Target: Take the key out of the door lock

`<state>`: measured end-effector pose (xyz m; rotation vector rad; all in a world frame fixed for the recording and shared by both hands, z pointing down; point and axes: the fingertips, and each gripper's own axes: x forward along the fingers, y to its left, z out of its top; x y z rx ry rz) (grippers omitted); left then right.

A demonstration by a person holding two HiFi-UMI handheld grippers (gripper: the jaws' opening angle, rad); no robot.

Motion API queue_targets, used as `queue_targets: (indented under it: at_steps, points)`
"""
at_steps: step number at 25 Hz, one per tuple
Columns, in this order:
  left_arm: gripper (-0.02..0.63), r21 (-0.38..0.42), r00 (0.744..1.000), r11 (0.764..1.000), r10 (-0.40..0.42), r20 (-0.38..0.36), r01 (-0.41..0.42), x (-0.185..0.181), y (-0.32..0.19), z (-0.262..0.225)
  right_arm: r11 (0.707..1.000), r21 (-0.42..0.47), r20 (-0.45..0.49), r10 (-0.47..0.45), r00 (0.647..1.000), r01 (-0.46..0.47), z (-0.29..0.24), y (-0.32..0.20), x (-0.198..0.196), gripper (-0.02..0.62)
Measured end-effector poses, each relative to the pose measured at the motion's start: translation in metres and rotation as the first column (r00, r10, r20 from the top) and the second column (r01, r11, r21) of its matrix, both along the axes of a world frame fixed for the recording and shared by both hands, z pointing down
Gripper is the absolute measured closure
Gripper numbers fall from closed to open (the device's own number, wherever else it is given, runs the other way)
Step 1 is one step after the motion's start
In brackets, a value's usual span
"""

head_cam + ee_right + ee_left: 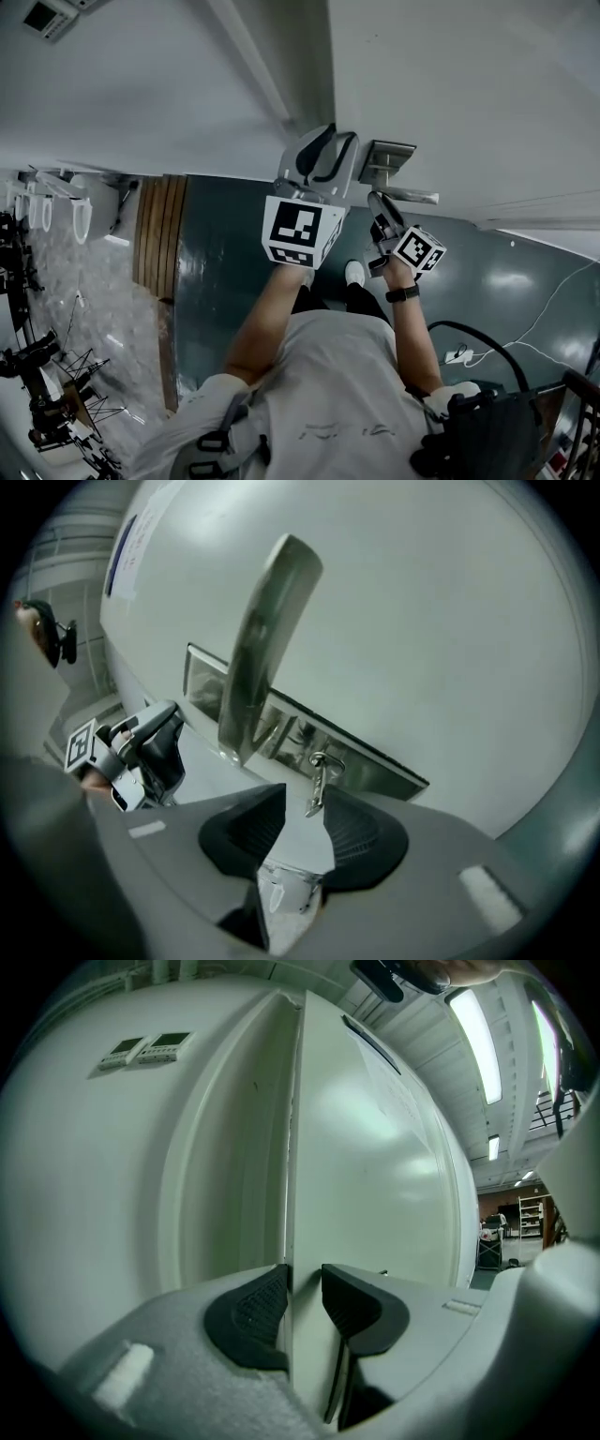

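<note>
Right gripper (303, 823), jaws narrowly apart and holding nothing, is nosed up to the key (318, 780). The key sits at 12 o'clock off the gap, in the lock plate (380, 767), with the door handle (268, 639) at 11. Its long axis runs about 12 to 6, in line with the gap; whether its near end is already between the pads is hard to tell. This gripper is much the nearer. Left gripper (305, 1303) appears clamped on the door edge (302, 1232). White door, dark green floor (225, 272), workshop room.
</note>
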<state>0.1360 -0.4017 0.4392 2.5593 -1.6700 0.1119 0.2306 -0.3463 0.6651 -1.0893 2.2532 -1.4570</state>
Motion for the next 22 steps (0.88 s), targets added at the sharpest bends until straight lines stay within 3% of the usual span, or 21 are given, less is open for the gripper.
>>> queue_targets:
  at_steps: [3, 7, 12, 15, 22]
  points:
    - [0.492, -0.011, 1.000, 1.000, 0.001, 0.027, 0.000, -0.001, 0.000, 0.004, 0.999, -0.032, 0.079, 0.022, 0.997, -0.020, 0.004, -0.008, -0.001, 0.542]
    - [0.490, -0.023, 1.000, 1.000, 0.020, 0.019, -0.020, 0.000, -0.001, 0.006, 0.997, -0.042, 0.209, 0.065, 0.976, -0.058, 0.002, -0.008, 0.005, 0.559]
    - [0.485, -0.040, 0.999, 0.998, 0.047, 0.018, -0.046, 0.001, -0.002, 0.009, 0.978, -0.142, 0.389, 0.199, 0.900, -0.155, 0.013, -0.001, 0.011, 0.572]
    - [0.485, -0.041, 0.998, 0.997, 0.062, 0.011, -0.062, 0.002, -0.002, 0.009, 0.967, -0.164, 0.397, 0.247, 0.884, -0.197, 0.014, 0.002, 0.014, 0.574]
    - [0.483, -0.016, 0.994, 0.994, 0.104, -0.013, -0.105, 0.003, -0.005, 0.011, 0.958, -0.146, 0.351, 0.282, 0.893, -0.245, 0.020, 0.039, 0.012, 0.574]
